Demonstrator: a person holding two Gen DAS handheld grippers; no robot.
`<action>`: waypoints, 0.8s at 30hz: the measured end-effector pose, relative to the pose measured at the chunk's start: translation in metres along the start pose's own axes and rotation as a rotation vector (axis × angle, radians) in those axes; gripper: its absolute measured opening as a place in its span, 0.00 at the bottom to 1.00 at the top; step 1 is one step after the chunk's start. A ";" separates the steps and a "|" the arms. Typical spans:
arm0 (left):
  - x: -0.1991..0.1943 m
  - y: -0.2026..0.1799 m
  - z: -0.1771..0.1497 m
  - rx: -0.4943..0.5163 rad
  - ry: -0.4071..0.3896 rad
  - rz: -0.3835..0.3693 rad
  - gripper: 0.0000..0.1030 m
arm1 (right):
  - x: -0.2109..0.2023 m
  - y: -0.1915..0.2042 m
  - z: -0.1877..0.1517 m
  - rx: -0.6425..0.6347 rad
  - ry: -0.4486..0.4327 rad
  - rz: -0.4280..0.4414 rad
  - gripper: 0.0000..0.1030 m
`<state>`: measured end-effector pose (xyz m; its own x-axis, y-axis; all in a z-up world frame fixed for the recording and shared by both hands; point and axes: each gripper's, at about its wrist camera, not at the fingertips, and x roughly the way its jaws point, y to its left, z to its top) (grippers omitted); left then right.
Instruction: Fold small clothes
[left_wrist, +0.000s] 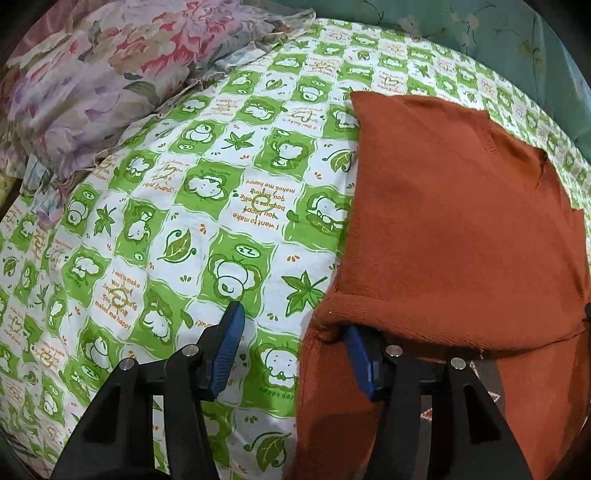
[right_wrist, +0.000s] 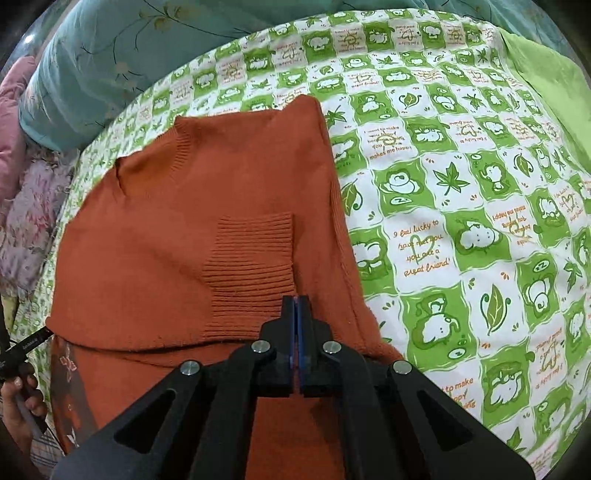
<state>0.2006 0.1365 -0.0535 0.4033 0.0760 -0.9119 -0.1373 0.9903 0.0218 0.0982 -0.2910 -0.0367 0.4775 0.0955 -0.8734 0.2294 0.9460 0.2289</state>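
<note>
A rust-orange knit sweater (left_wrist: 454, 221) lies on the green-and-white printed bedsheet (left_wrist: 207, 206). Its sleeves are folded in and a ribbed cuff (right_wrist: 251, 266) lies across its middle. My left gripper (left_wrist: 291, 328) is open at the sweater's near left edge; its right finger is tucked under the folded fabric, the left finger rests over the sheet. In the right wrist view the sweater (right_wrist: 166, 236) fills the left half. My right gripper (right_wrist: 296, 306) has its blue pads pressed together just over the sweater near the cuff, with no cloth visibly pinched.
A floral pillow (left_wrist: 103, 81) lies at the far left. A teal floral quilt (right_wrist: 110, 62) bunches along the back edge. A plain green cloth (right_wrist: 546, 81) lies at the far right. The sweater's lower part hangs over the near bed edge.
</note>
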 end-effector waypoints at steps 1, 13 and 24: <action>-0.001 -0.001 0.000 0.009 0.004 0.002 0.54 | 0.001 0.002 0.001 -0.006 0.009 -0.008 0.02; -0.045 0.018 -0.061 0.053 0.063 -0.082 0.54 | -0.064 -0.002 -0.021 0.061 -0.026 0.116 0.51; -0.081 0.020 -0.160 0.161 0.145 -0.177 0.62 | -0.095 0.010 -0.087 0.046 -0.005 0.218 0.52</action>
<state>0.0207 0.1320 -0.0446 0.2734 -0.1058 -0.9561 0.0736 0.9933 -0.0889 -0.0182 -0.2637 0.0112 0.5246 0.2946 -0.7987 0.1585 0.8880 0.4316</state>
